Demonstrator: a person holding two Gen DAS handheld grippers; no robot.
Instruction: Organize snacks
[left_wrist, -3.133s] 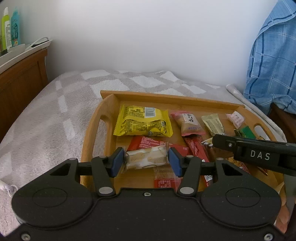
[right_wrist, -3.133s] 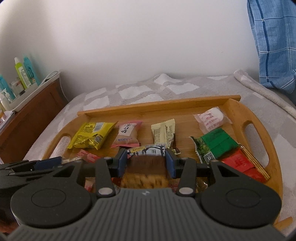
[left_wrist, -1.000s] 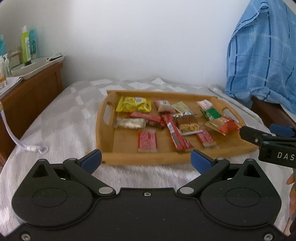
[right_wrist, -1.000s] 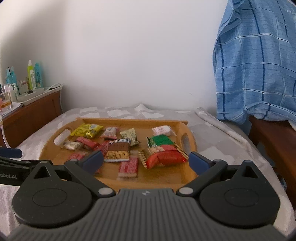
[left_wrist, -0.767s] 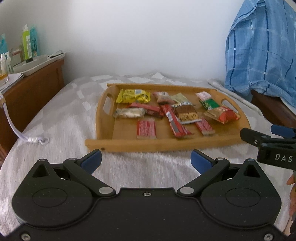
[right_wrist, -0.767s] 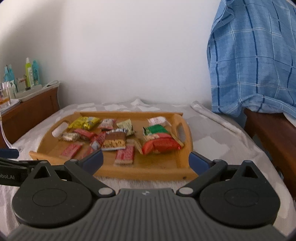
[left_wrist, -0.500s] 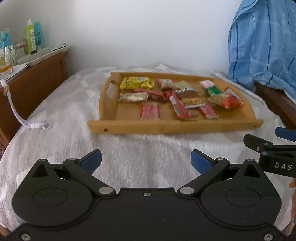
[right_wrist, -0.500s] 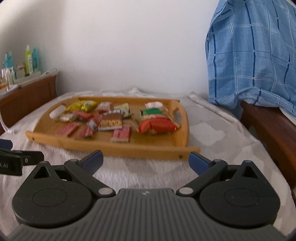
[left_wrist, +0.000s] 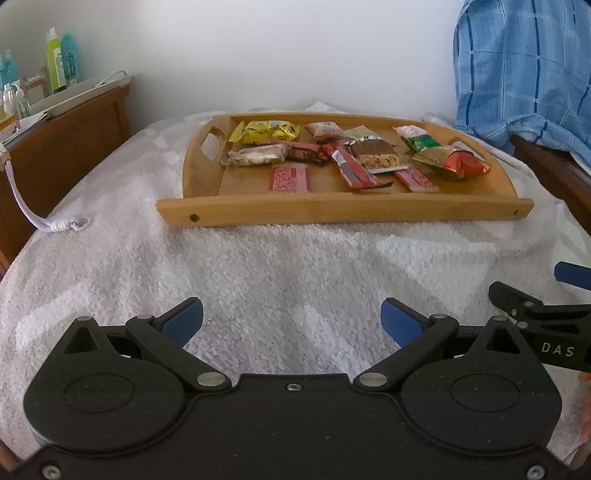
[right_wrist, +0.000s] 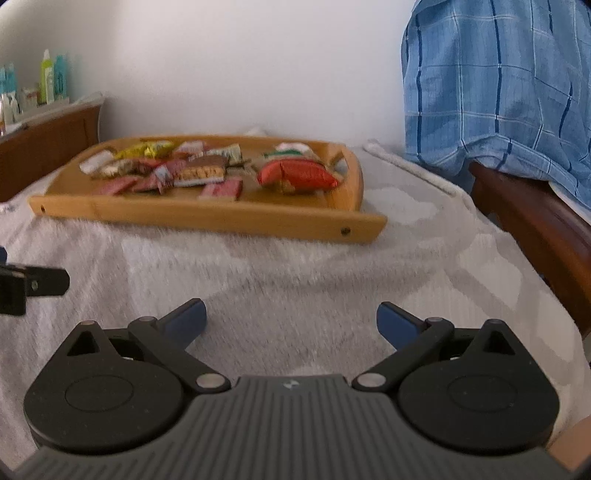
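A wooden tray sits on the grey-white blanket, far ahead of both grippers; it also shows in the right wrist view. In it lie several snacks: a yellow packet, a pale bar, a red wafer packet, a chocolate-and-peanut bar, a green packet and a red-gold bag, which also shows in the right wrist view. My left gripper is open and empty, low over the blanket. My right gripper is open and empty too.
A wooden bedside cabinet with bottles stands at the left. A white cord lies on the blanket beside it. A blue checked shirt hangs over a dark wooden frame at the right.
Both grippers have let go of the snack bars they held, opened wide, and drawn back and down from the tray. The snacks now lie in the tray.
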